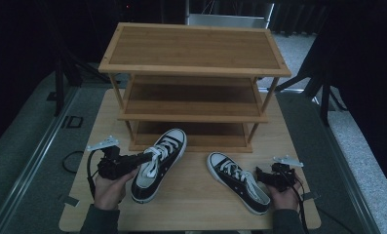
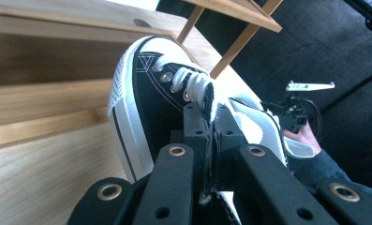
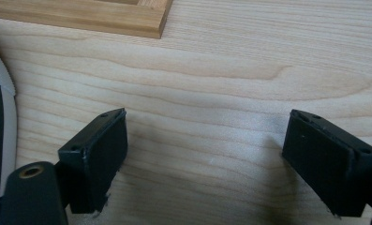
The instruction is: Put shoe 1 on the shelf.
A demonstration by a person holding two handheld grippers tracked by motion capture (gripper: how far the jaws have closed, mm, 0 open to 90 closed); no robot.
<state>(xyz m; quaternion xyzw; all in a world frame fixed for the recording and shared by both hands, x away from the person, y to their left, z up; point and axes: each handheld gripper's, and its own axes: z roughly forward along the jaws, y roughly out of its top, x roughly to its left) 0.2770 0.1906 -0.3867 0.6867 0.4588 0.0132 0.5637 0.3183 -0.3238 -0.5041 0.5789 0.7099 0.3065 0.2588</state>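
Black canvas sneakers both lie on the counter (image 1: 191,204), bamboo shoe rack (image 1: 193,87) empty. Left claw (image 1: 145,157) pinches the left sneaker (image 1: 159,163) collar; right claw (image 3: 207,161) gapes beside the right sneaker (image 1: 237,181). Shelving presumably remains.

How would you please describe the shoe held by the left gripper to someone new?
Find the bamboo rack on the table. Two black-and-white sneakers lie before it. The held shoe is the left one, toe at the bottom shelf, its side clamped by the left gripper; the other shoe lies free.
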